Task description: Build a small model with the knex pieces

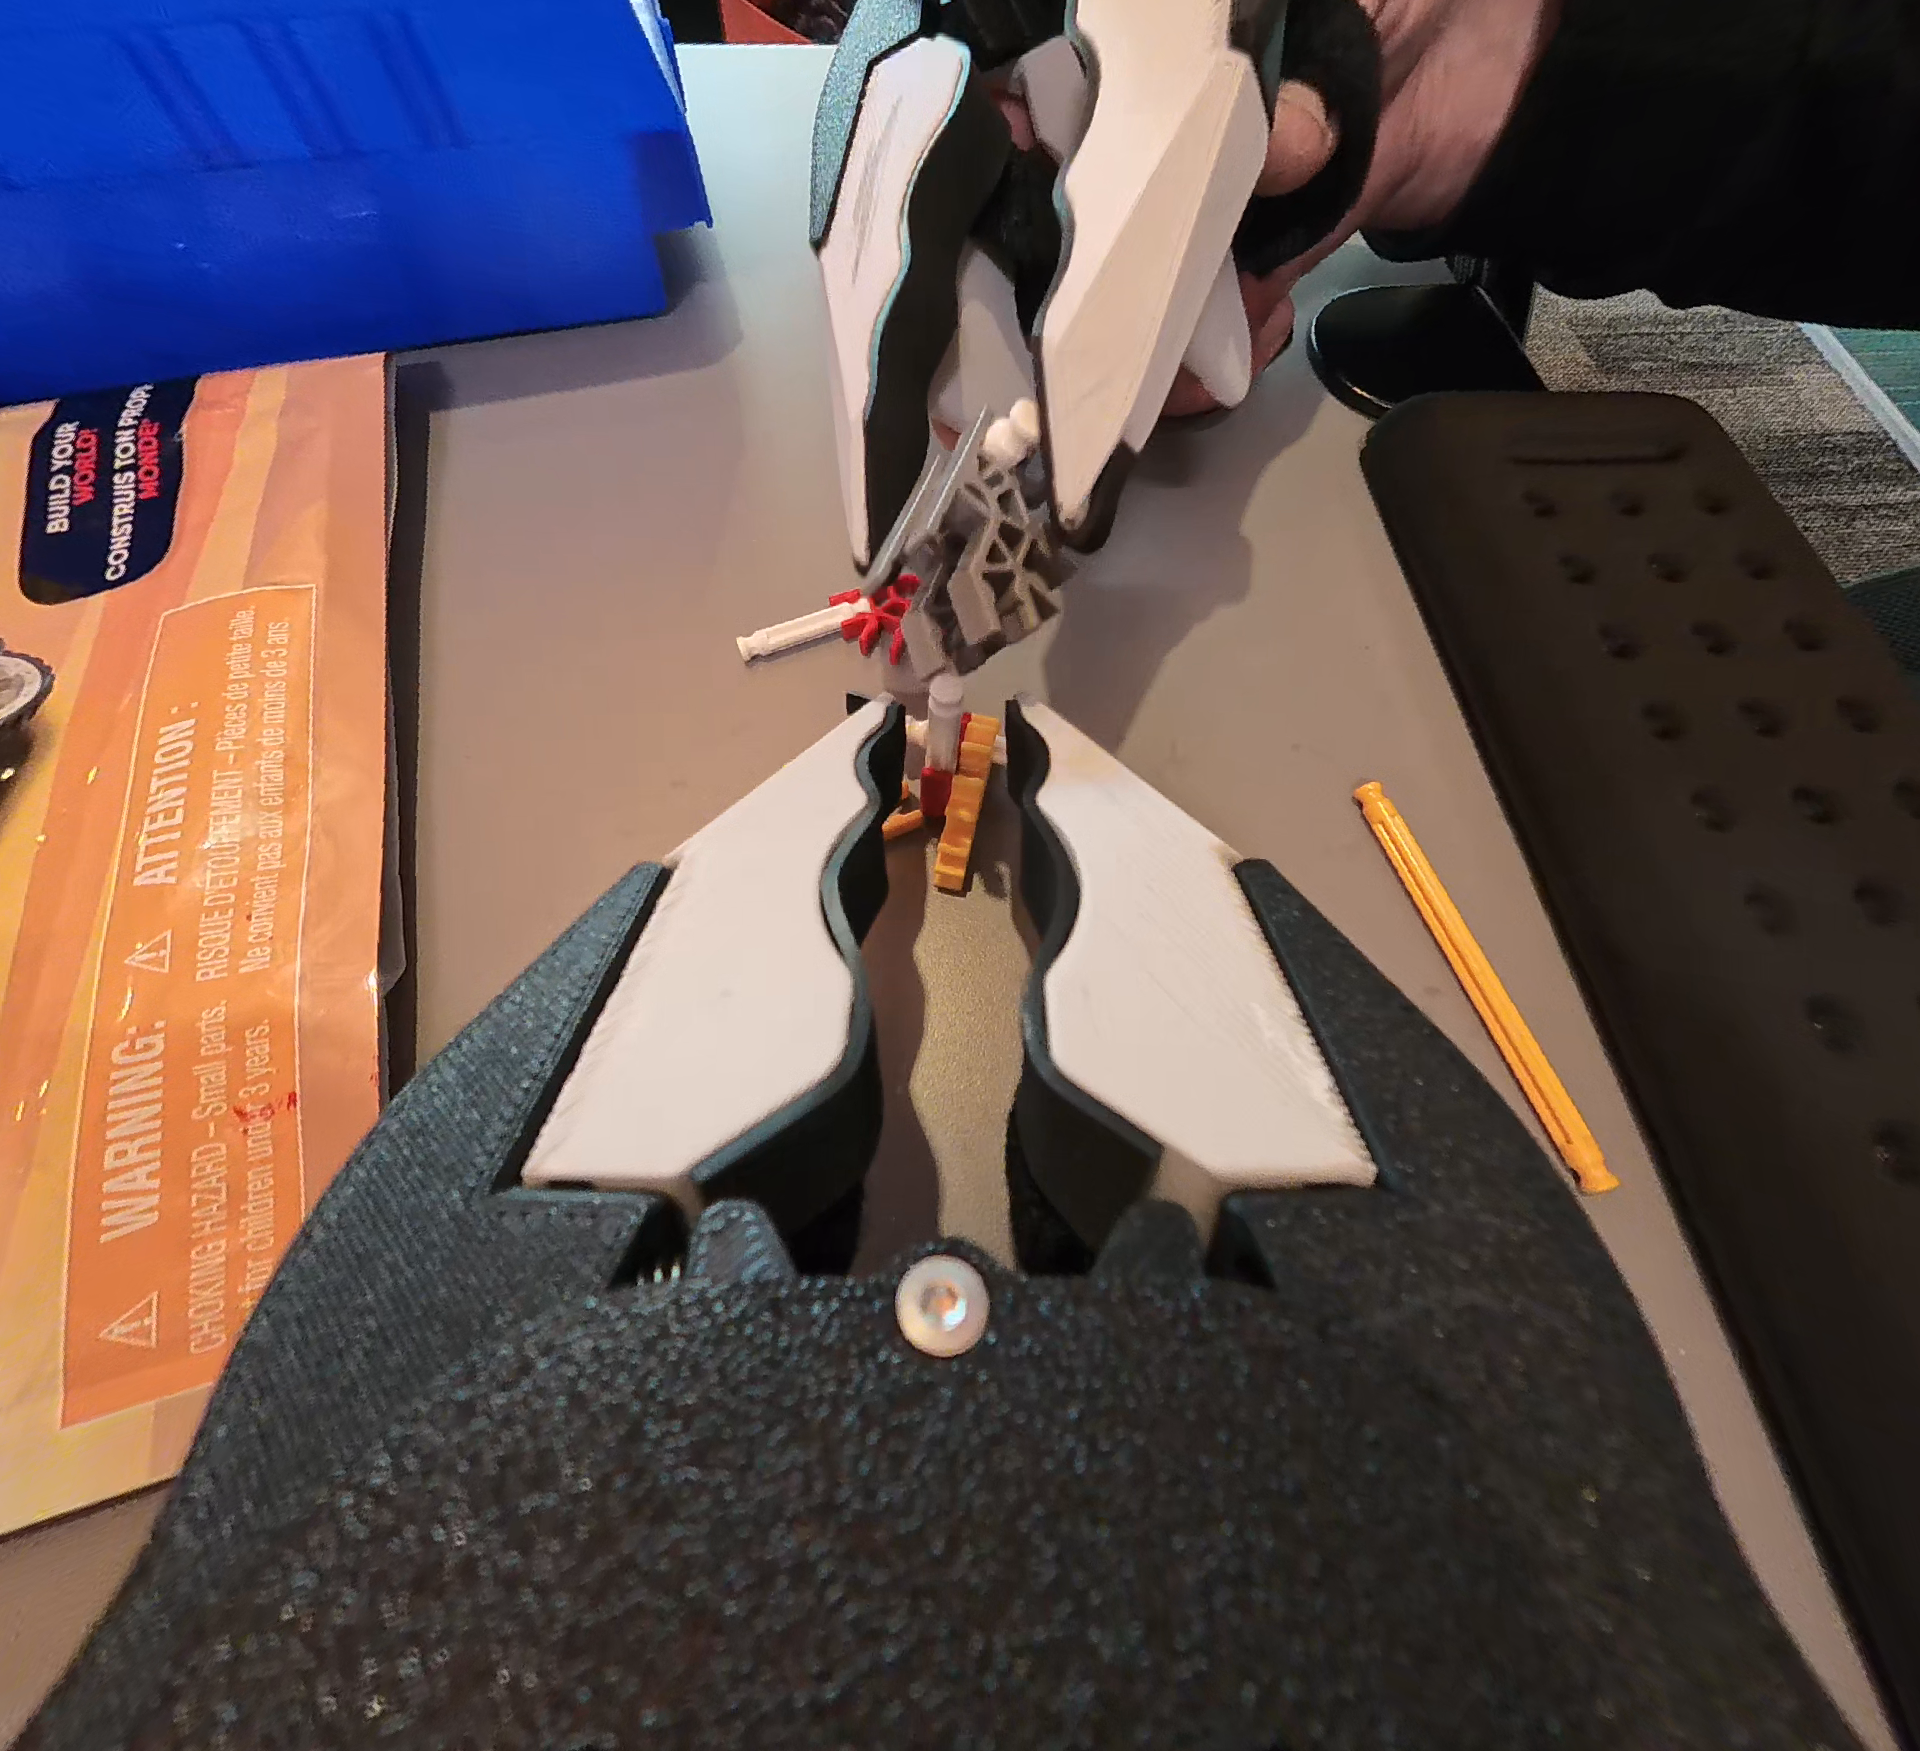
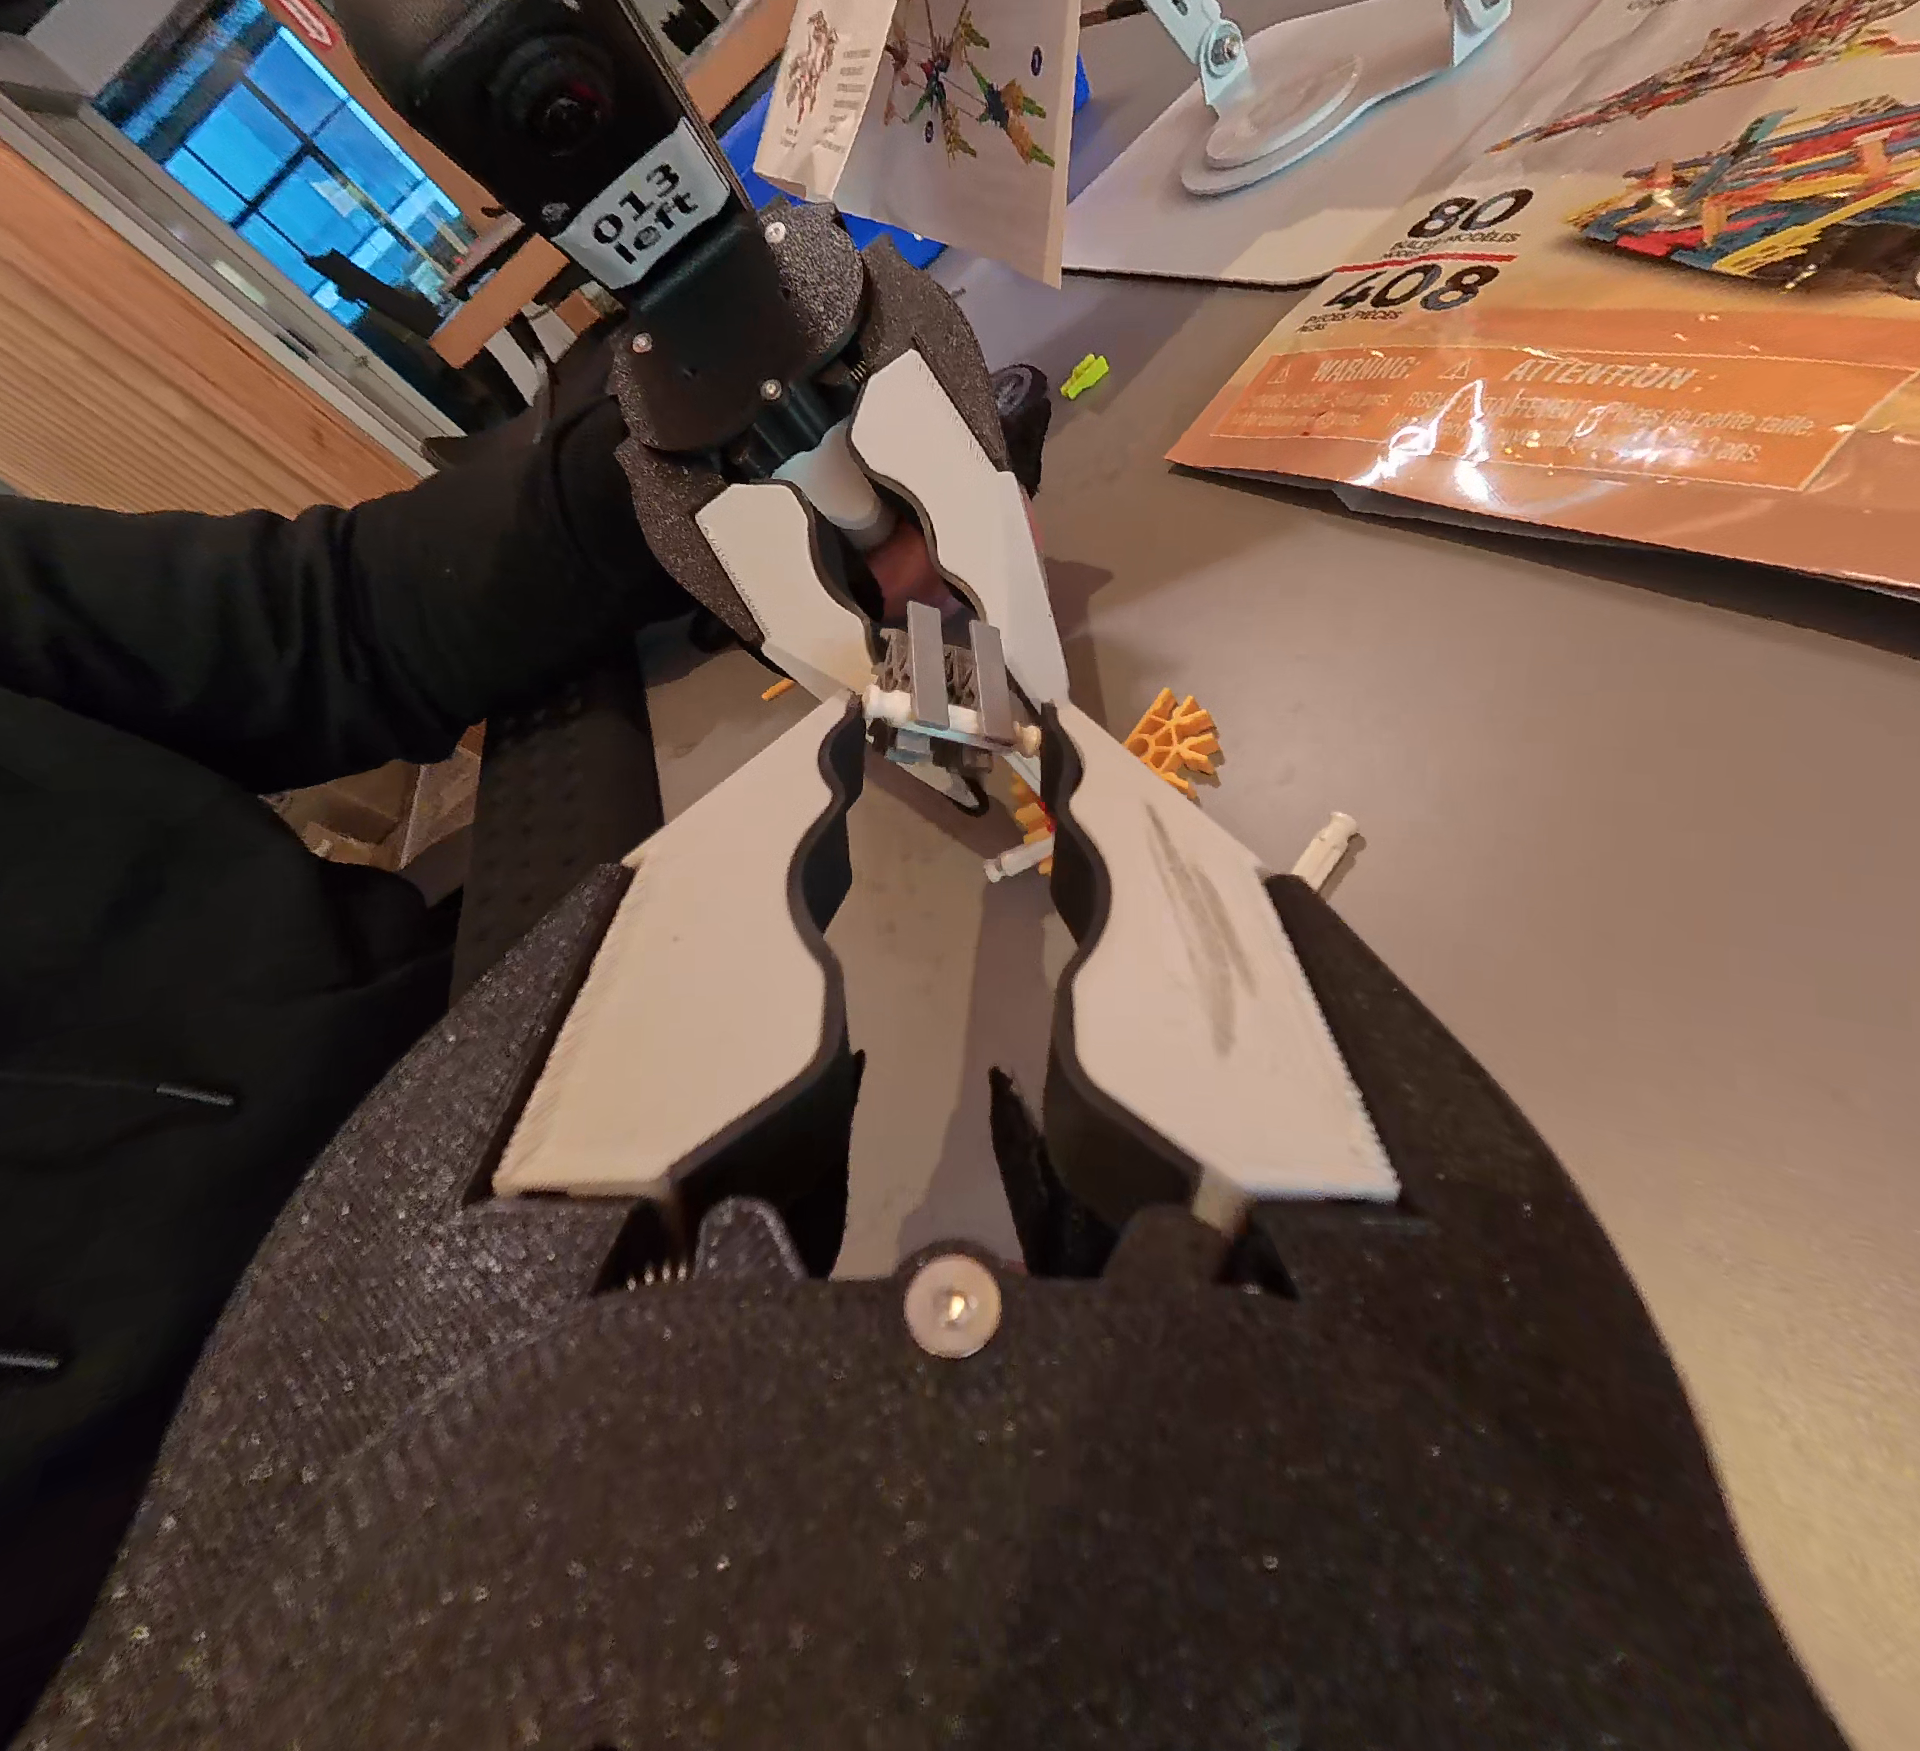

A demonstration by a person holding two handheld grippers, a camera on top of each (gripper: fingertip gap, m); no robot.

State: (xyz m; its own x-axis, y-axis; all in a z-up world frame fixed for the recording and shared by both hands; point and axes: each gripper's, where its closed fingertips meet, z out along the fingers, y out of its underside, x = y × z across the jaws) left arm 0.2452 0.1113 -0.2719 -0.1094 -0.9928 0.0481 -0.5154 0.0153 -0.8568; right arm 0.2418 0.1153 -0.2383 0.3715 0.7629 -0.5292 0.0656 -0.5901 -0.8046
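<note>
My right gripper (image 2: pixel 948 725) is shut on a grey connector assembly (image 2: pixel 940 678), gripping a white cross rod at its fingertips. In the left wrist view it (image 1: pixel 971 548) comes down from above with the grey assembly (image 1: pixel 987 579) tilted. A red connector (image 1: pixel 883 610) and a white rod stick out to that assembly's left. A white rod runs down from it into a red and yellow connector piece (image 1: pixel 961 792). My left gripper (image 1: pixel 954 719), low over the grey table (image 1: pixel 623 662), is closed narrowly around this piece. It also shows in the right wrist view (image 2: pixel 956 693).
A blue bin (image 1: pixel 312 91) and an orange toy package (image 1: pixel 187 870) lie to the left. A loose yellow rod (image 1: pixel 1486 995) and a black perforated pad (image 1: pixel 1683 766) lie to the right. A yellow snowflake connector (image 2: pixel 1174 735), a white rod (image 2: pixel 1325 844) and a booklet (image 2: pixel 935 39) are nearby. My two grippers' fingertips are within a few centimetres of each other.
</note>
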